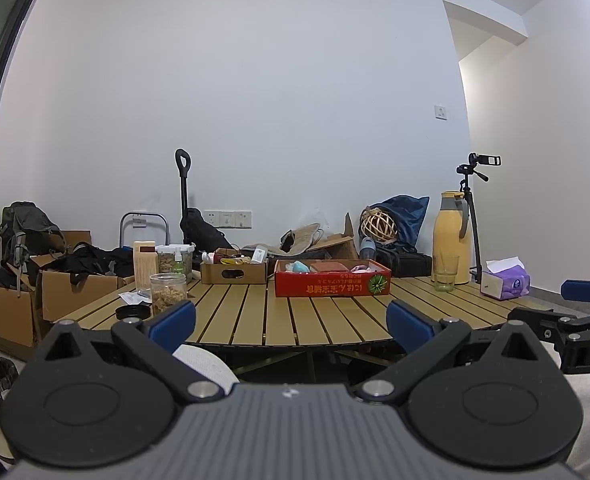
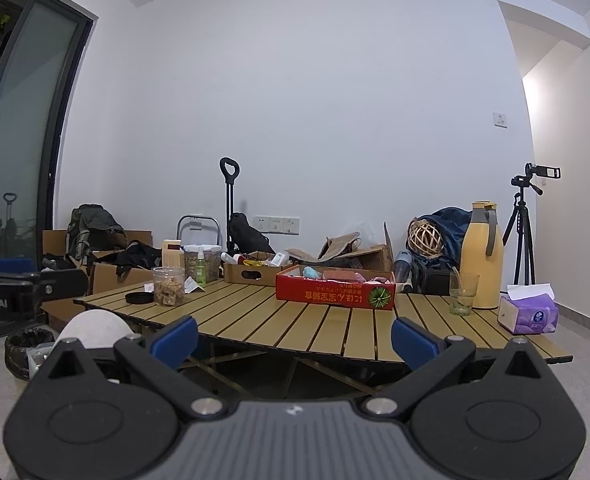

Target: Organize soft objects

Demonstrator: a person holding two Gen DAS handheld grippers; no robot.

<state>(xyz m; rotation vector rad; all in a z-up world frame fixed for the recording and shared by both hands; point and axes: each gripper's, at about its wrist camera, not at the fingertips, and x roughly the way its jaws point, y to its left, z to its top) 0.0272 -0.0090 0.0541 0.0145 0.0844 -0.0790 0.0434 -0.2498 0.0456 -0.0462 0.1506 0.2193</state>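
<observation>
A red cardboard box (image 1: 331,285) (image 2: 335,296) sits at the far middle of the slatted wooden table (image 1: 255,312) (image 2: 295,320). It holds soft items, among them a light blue one (image 1: 298,267) (image 2: 310,272) and pink ones (image 1: 361,268) (image 2: 375,280). My left gripper (image 1: 291,322) is open and empty, held low before the table's near edge. My right gripper (image 2: 294,338) is open and empty too, also short of the table. The right gripper shows at the right edge of the left wrist view (image 1: 583,312).
On the table stand a jar of snacks (image 1: 168,293) (image 2: 169,286) with its black lid (image 1: 133,312) beside it, a small brown box (image 1: 233,272), a glass (image 1: 445,274) (image 2: 463,294), a yellow thermos (image 1: 453,236) (image 2: 481,256) and a purple tissue pack (image 1: 505,280) (image 2: 529,314). Cardboard boxes, bags and a tripod (image 2: 523,232) stand behind.
</observation>
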